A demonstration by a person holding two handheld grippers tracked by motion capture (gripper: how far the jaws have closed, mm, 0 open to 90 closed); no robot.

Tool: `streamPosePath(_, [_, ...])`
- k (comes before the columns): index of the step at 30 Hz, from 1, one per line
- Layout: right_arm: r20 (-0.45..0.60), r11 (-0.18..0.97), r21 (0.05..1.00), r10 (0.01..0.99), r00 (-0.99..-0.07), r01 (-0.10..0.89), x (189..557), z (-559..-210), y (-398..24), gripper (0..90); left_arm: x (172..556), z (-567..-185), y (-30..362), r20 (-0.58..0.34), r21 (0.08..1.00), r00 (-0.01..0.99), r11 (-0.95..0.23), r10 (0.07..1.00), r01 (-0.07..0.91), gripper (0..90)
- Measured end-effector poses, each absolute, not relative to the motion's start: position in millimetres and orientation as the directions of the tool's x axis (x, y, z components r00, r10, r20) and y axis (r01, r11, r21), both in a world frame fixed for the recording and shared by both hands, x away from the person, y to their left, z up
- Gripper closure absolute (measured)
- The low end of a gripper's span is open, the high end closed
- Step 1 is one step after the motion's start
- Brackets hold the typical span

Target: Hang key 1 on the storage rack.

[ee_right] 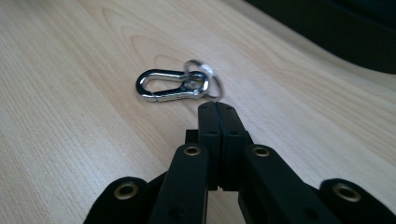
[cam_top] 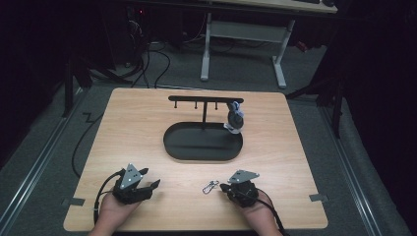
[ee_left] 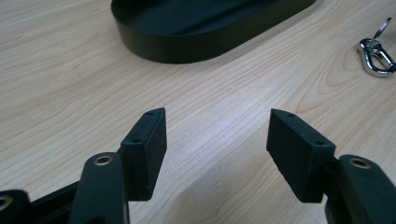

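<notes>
A silver carabiner with a key ring [cam_top: 210, 187] lies on the wooden table near the front, between my two grippers. In the right gripper view the carabiner [ee_right: 170, 86] rests just ahead of my right gripper [ee_right: 217, 106], whose jaws are shut together with nothing between them; the ring almost meets their tips. My right gripper [cam_top: 223, 187] sits right of the clip. My left gripper [cam_top: 150, 178] rests at the front left, and in its own view the left gripper [ee_left: 217, 114] stands open over bare wood, with the carabiner [ee_left: 376, 58] far to the right.
A black oval tray [cam_top: 201, 156] sits mid-table with a black hook stand [cam_top: 205, 100] rising from it; a small grey-blue object [cam_top: 235, 118] hangs at its right end. The tray wall [ee_left: 187, 46] is ahead of the left gripper. A white-legged desk [cam_top: 243, 34] stands beyond the table.
</notes>
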State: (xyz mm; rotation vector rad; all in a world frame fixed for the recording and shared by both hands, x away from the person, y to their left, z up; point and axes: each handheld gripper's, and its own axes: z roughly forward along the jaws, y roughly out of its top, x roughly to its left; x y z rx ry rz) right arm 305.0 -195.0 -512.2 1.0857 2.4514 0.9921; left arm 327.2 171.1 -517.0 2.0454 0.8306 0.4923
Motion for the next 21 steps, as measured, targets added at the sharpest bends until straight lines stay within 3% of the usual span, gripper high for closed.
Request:
streamPosePath(4, [0.063,0.469,0.717,0.693,-0.718,0.516,304.8,-510.7,-179.0,90.0,329.2,-518.5,167.2,0.043,0.822,0.703,-0.426,0.710,0.379,38.6])
streamPosePath(11, [-0.004,0.552,0.677,0.665,-0.747,0.487,316.0,-521.9,-146.3,90.0,324.1,-517.5,175.8,0.037,0.827,0.691,-0.409,0.722,0.384,38.8])
streamPosePath(17, [-0.026,0.548,0.673,0.689,-0.724,0.497,304.0,-519.3,-176.3,90.0,327.1,-516.8,177.6,0.024,0.831,0.687,-0.397,0.726,0.390,38.8])
streamPosePath(21, [-0.009,0.504,0.670,0.739,-0.673,0.545,295.6,-518.6,-220.1,90.0,327.3,-516.8,173.1,0.030,0.830,0.697,-0.407,0.716,0.382,38.8])
